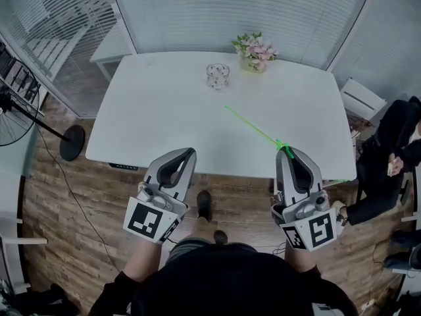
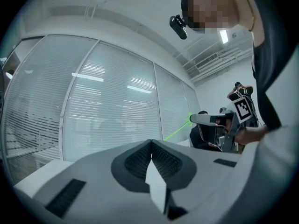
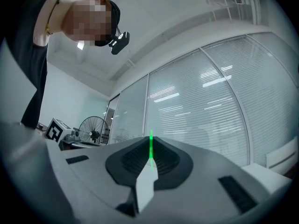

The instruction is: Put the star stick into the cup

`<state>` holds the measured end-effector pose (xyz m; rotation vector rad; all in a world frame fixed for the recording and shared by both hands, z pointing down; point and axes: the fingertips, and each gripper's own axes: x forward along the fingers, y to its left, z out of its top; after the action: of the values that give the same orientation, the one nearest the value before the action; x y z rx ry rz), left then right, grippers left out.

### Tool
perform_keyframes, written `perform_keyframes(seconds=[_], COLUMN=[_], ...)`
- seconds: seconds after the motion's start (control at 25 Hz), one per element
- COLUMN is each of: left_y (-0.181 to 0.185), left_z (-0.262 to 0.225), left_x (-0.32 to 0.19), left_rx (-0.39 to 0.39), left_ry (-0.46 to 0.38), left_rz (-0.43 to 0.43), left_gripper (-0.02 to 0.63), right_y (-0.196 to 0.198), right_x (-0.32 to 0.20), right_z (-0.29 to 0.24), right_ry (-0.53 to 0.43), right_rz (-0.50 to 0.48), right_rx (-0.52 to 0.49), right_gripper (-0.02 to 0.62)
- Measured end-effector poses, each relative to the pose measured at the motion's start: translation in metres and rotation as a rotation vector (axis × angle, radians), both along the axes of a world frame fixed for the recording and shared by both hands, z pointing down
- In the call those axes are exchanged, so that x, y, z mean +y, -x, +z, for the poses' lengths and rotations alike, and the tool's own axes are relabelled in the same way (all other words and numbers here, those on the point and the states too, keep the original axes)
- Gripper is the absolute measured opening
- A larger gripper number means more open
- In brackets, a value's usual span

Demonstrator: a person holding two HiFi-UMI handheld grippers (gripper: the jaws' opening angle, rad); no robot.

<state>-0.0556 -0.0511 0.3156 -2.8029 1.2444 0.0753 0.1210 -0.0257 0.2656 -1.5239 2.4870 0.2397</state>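
At the far left, a standing fan (image 1: 12,108) is seen on the wooden floor (image 1: 79,229), beside the white table (image 1: 151,117). The left gripper (image 1: 190,153) is held low over the floor, just before the table's near edge. In the left gripper view its jaws are pressed together at the tips, with nothing caught between them.

Toward the back of the table, a clear glass cup (image 1: 218,76) is stood upright. A small pot of pink flowers (image 1: 255,50) is placed near it, to its right (the two are apart, not touching).

The green star stick (image 1: 255,128) is stretched out over the right half of the table. Its thin free end is pointed up and left, toward the cup, but is kept well short of it. Its other end, where a thicker green shape is seen, is held at the tips of the right gripper (image 1: 285,152). In the right gripper view those jaws are closed almost fully on the stick, which runs straight out between the pads. Whether the stick touches the tabletop cannot be told.

At the far right, a seated person in dark clothes (image 1: 388,157) is partly visible.
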Motion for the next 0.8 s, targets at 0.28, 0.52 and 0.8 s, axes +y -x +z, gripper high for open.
perform_keyframes(seconds=[0.28,0.52,0.8], left_y=[0.003,0.007,0.013], left_z=[-0.006,-0.009,-0.014], left_x=[-0.057,-0.101,-0.142], left_rx=[0.007,0.012,0.003], left_ry=[-0.016,-0.012,-0.010], left_rz=[0.024,0.041,0.062], left_gripper=[0.014,0.014,0.014], right_y=[0.007,0.013,0.018], right_x=[-0.057,-0.098,-0.137], right_z=[0.003,-0.001,-0.005], right_ry=[0.004,0.010,0.013], right_rz=[0.014,0.029,0.050], right_rx=[0.000,-0.005,-0.009], right_gripper=[0.021,0.021,0.021])
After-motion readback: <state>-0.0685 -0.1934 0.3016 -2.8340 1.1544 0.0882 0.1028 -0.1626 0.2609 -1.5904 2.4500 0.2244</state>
